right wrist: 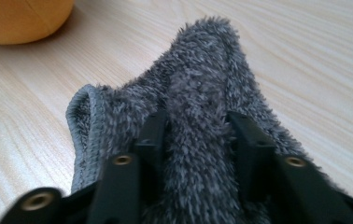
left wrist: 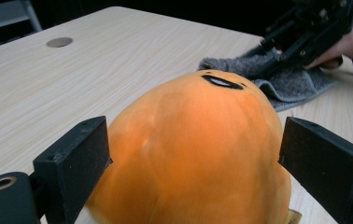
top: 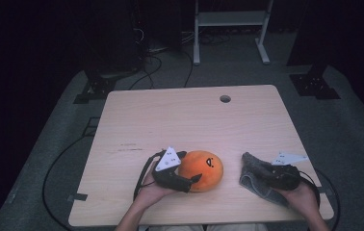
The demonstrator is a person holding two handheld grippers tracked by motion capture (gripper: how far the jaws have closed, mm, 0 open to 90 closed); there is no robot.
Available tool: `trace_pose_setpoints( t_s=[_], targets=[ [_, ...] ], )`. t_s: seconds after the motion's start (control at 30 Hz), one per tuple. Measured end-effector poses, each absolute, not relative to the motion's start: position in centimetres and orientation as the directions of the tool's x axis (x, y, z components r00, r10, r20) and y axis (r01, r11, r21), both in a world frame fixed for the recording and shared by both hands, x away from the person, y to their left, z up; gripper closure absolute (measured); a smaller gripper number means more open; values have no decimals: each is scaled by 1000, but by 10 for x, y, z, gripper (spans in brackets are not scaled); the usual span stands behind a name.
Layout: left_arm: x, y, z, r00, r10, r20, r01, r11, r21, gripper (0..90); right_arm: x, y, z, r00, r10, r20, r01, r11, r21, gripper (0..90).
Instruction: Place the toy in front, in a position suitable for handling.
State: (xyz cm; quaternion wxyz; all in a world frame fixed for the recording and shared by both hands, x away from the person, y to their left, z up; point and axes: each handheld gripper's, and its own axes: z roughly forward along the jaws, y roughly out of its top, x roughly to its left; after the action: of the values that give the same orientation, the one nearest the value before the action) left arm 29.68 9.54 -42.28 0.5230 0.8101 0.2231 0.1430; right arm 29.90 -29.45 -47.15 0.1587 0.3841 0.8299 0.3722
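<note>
Fingers first: left gripper (left wrist: pixel 193 172) has its jaws spread wide, one on each flank of the orange plush toy (left wrist: pixel 193 144). Small gaps show between each pad and the fabric, no dent in the plush, so I read it as straddling, not clamping. Right gripper (right wrist: pixel 198 140) is pinching a raised ridge of the grey fuzzy cloth (right wrist: pixel 198 93); pile bulges up between and ahead of the fingertips.

Where things sit: plush rests on the table (top: pixel 170 115), directly between the left fingers. Cloth is gathered between the right fingers, with the rest trailing flat on the wood behind and below them. Plush and cloth are apart, bare wood between them.

Step, my read: cloth grasp done, plush being bracketed to steady it. Looks like prep for wiping or covering the toy with the cloth.

Next move calls for: close left jaws gently, since plush will squash and may squirt out if squeezed off-centre. Then lift the cloth clear of the table and carry it toward the plush without dragging the loose tail.

View differences:
- high view gives the layout of both hands, left gripper (top: pixel 173 171) beside plush (top: pixel 201 169), right gripper (top: pixel 281 175) over cloth (top: pixel 257 180); jaw gaps unreadable there.
- left gripper view shows pad clearance on the plush, plus the other gripper on the cloth beyond.
- right gripper view confirms the pinch.
</note>
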Motion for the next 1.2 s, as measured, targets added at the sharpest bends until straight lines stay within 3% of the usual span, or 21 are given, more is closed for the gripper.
trace_pose_setpoints(
  t_s=[0.1,0.3,0.5,0.63,0.83,0.9,0.97,1.2],
  targets=[
    [294,97,-424,851,524,16,201,-353,914,75,299,-293,-471,-638,770,16,534,427,730,682],
    [292,98,-423,854,521,0,213,-348,913,75,305,-295,-460,-614,789,29,566,414,713,745],
    [293,106,-421,846,531,48,172,-357,918,75,300,-294,-432,-654,753,72,476,336,813,747],
    [296,110,-428,839,543,33,194,-354,915,75,288,-259,-405,-777,628,47,345,362,866,746],
    [296,97,-436,863,504,45,182,-393,901,79,286,-208,-400,-872,490,-8,258,473,843,730],
    [298,93,-438,868,497,20,211,-403,890,78,286,-204,-402,-873,487,-18,253,486,836,717],
    [301,82,-444,868,493,54,200,-448,871,24,285,-194,-412,-834,543,-100,219,492,842,711],
    [302,85,-443,876,478,62,184,-451,873,37,284,-192,-423,-810,576,-107,222,471,854,717]
  ],
)
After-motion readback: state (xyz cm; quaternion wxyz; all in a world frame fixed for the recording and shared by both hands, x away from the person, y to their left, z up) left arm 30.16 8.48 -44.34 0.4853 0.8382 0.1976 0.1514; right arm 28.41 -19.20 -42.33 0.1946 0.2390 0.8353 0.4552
